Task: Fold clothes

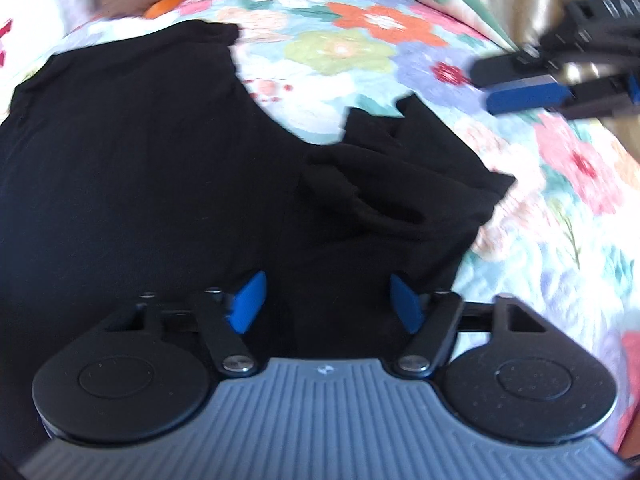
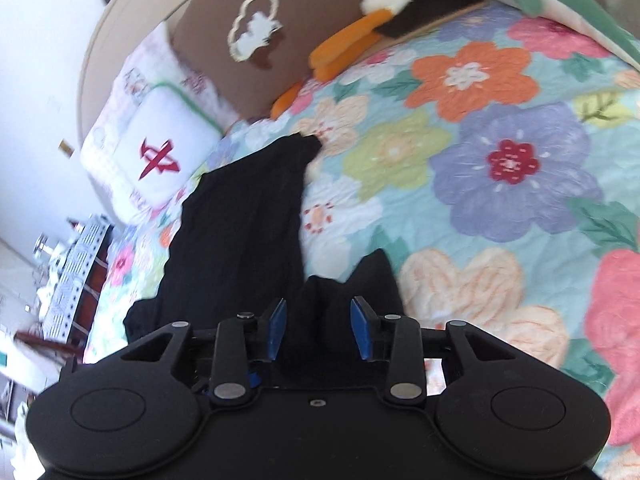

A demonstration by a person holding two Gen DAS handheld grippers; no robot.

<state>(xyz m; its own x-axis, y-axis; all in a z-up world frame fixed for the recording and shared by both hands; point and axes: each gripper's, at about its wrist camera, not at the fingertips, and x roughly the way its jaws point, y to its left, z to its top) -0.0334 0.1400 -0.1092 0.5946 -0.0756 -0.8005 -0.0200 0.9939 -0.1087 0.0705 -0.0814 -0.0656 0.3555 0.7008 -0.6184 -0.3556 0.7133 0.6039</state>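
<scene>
**Observer:** Your black knit garment lay spread on the floral quilted bedspread. Its wide flat part filled the left side of the left wrist view; a bunched, creased part sat to the right of it, with one corner pointing far and right.

**Recorder:** And your left gripper?

**Observer:** It was over the near edge of the black cloth. Its blue pads stood well apart, jaws spread, with only flat cloth showing between them. Whether they touched the cloth, I could not tell.

**Recorder:** Your right gripper?

**Observer:** Its blue pads also stood apart, with a raised fold of the black cloth between them. I could not tell if the pads touched that fold. From the left wrist view, the same tool showed at the far right, above the bedspread and blurred.

**Recorder:** Surroundings?

**Observer:** From the right wrist view, the garment ran away towards a white cushion with a red mark at the far left. A brown cardboard box with a cloud-shaped cut-out stood at the far edge of the bed. An orange-beaked plush toy lay to the right of it.
</scene>
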